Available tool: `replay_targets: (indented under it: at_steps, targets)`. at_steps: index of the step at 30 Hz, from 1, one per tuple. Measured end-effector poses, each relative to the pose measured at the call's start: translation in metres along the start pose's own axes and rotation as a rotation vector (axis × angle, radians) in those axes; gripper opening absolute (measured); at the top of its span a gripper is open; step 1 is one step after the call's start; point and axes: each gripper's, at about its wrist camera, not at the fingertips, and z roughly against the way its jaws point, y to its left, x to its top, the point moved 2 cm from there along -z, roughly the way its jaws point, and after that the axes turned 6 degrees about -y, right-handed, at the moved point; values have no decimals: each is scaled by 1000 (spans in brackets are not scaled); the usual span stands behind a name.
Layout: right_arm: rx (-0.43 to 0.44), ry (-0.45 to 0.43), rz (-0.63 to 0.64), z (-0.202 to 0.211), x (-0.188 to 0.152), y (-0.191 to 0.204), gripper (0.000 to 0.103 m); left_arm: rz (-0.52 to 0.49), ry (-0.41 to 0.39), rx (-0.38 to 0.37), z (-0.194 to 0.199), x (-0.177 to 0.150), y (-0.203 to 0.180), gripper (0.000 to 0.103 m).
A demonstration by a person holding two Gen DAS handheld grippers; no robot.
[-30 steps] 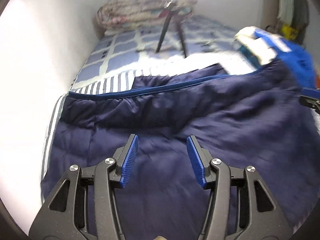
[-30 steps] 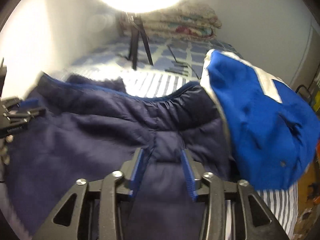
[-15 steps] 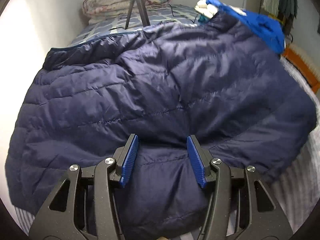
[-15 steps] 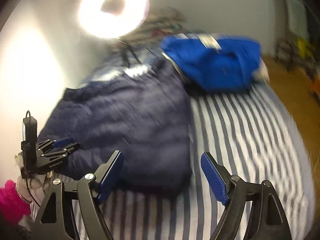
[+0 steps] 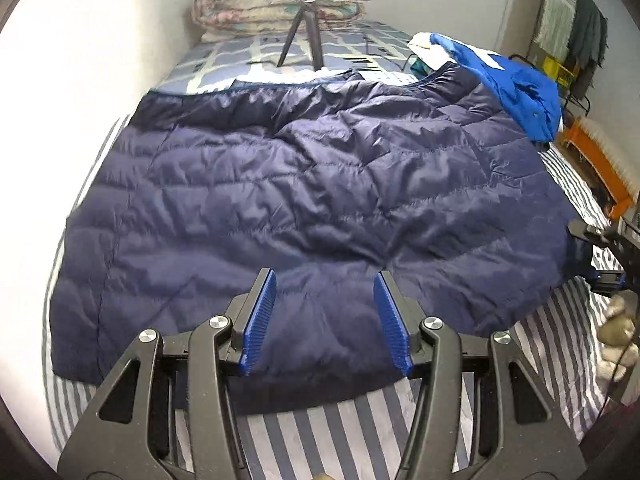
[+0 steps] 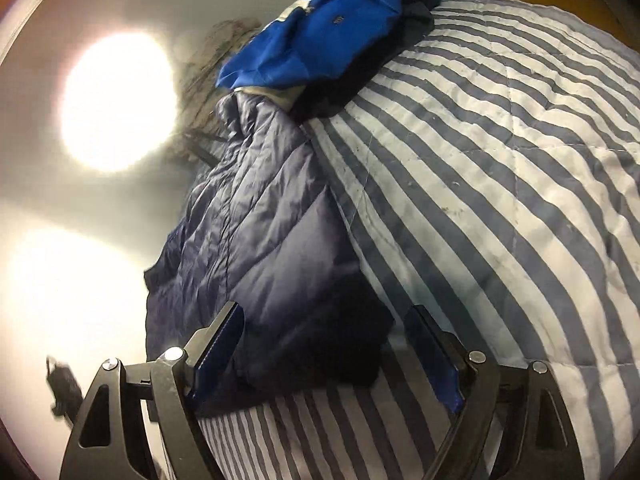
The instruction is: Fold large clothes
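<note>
A large navy quilted jacket [image 5: 300, 184] lies spread across the striped bed cover [image 5: 312, 440], its near hem toward me. My left gripper [image 5: 324, 276] sits at that hem, with puffy fabric filling the gap between its blue pads. In the right wrist view the same jacket [image 6: 272, 232] runs along the bed's left side. The jaws of my right gripper [image 6: 325, 310] are opening, and the jacket's near corner lies loose between them, clear of the pads. That gripper [image 5: 600, 256] also shows at the right edge of the left wrist view.
A bright blue garment [image 5: 516, 84] is heaped at the jacket's far right corner. A tripod [image 5: 300, 28] and a stack of folded quilts [image 5: 280, 4] stand at the head of the bed. A white wall runs along the left, and an orange bench [image 5: 600, 160] stands on the right.
The jacket has been brought over toward the near edge, so its quilted outside faces up. The right gripper's jaws have spread wide and let go of the fabric, and its view has rolled.
</note>
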Motion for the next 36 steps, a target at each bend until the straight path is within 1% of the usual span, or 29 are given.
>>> replay_targets:
  at_steps: [1, 3, 4, 5, 6, 7, 8, 9, 11, 12, 14, 15, 16, 17, 18, 20, 21, 22, 23, 25, 28, 31, 34, 36]
  targets:
    - [-2, -5, -18, -2, 1, 0, 86, 7, -1, -4, -1, -2, 0, 54]
    - [-12, -7, -45, -8, 7, 2, 81, 11, 9, -6, -9, -7, -5, 54]
    - [-19, -8, -49, -10, 8, 3, 73, 8, 14, -11, -14, -9, -8, 54]
    - [-22, -4, -43, -13, 9, 6, 59, -3, 22, -14, -20, -12, -12, 54]
    - [-25, 5, -32, -16, 9, 10, 51, -18, 30, -7, -25, -15, -16, 54]
    - [-35, 9, -13, -17, 9, 14, 38, -45, 49, 4, -34, -20, -20, 54]
    - [-55, 2, 18, -16, 9, 21, 29, -65, 63, 14, -41, -24, -21, 54]
    - [-79, -14, 64, -13, 10, 30, 26, -65, 64, 14, -42, -25, -20, 54]
    - [-116, -41, 158, -6, 9, 48, 17, -24, 83, -6, -38, -23, -13, 54]
    - [-132, -59, 221, -2, 9, 62, 16, 10, 95, -15, -31, -21, -7, 54]
    - [-151, -92, 323, 5, 9, 89, 13, 67, 84, -41, -4, -14, 4, 54]
    - [-148, -104, 356, 9, 9, 100, 12, 75, 75, -45, 7, -10, 7, 54]
    - [-139, -117, 387, 13, 9, 112, 11, 77, 57, -37, 31, -6, 11, 54]
    - [-133, -132, 419, 18, 8, 123, 10, 75, 47, -31, 45, -5, 13, 54]
    - [-130, -143, 447, 21, 8, 132, 9, 77, 22, -29, 72, -4, 16, 54]
    - [-110, -166, 515, 28, 4, 157, 8, 105, -11, -42, 112, -9, 23, 54]
    - [-97, -173, 544, 30, 2, 168, 8, 118, -19, -48, 123, -10, 25, 54]
    - [-87, -180, 572, 33, 1, 178, 8, 146, -40, -58, 146, -17, 31, 54]
    - [-80, -184, 592, 34, 0, 186, 7, 159, -53, -57, 156, -21, 33, 54]
    - [-56, -191, 650, 36, -6, 208, 7, 196, -102, -43, 186, -37, 41, 54]
    - [-12, -190, 718, 35, -19, 241, 7, 252, -131, -28, 203, -58, 53, 54]
    - [32, -184, 810, 28, -38, 279, 6, 308, -128, -16, 207, -76, 63, 54]
    - [77, -160, 876, 16, -58, 310, 5, 324, -127, -26, 214, -87, 67, 54]
    - [115, -130, 927, 2, -78, 335, 4, 322, -125, -45, 219, -95, 66, 54]
